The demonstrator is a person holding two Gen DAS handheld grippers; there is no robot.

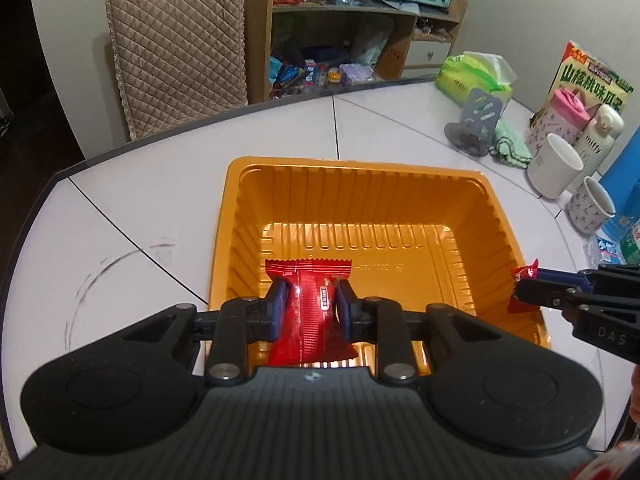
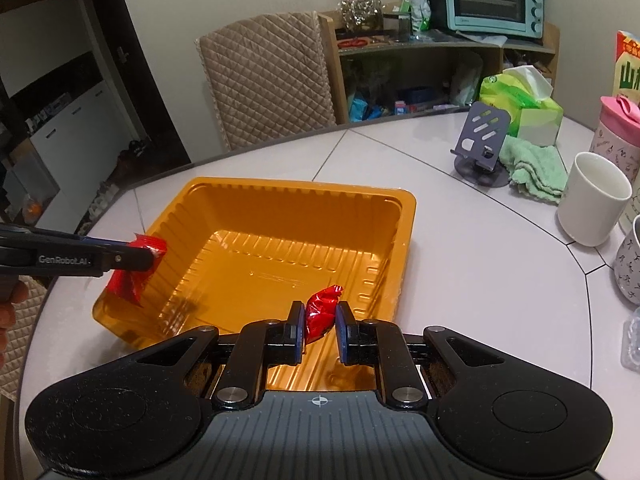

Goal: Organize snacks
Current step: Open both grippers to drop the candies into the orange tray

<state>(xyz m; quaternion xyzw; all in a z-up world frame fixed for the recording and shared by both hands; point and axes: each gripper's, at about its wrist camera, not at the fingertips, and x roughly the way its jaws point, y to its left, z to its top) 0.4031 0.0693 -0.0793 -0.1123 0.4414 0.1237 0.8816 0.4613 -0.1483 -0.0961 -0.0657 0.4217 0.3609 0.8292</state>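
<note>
An empty orange plastic tray [image 1: 236, 216] [image 2: 404, 216] rests on the white table. My left gripper [image 1: 311, 302] is shut on a flat red snack packet [image 1: 310, 308], held over the tray's near edge. In the right wrist view that packet [image 2: 132, 276] hangs over the tray's left rim in the left gripper [image 2: 150, 254]. My right gripper [image 2: 318, 316] is shut on a small crumpled red candy [image 2: 320, 310] above the tray's near right part. The left wrist view shows the right gripper [image 1: 520, 284] with the candy [image 1: 524, 274] at the tray's right rim.
On the right of the table stand a white mug [image 2: 592, 200], a patterned cup [image 1: 592, 210], a pink-lidded bottle [image 1: 560, 120], a grey phone stand [image 2: 482, 140], a green cloth [image 2: 536, 168] and a tissue pack [image 2: 520, 104]. A quilted chair [image 1: 176, 40] stands behind the table.
</note>
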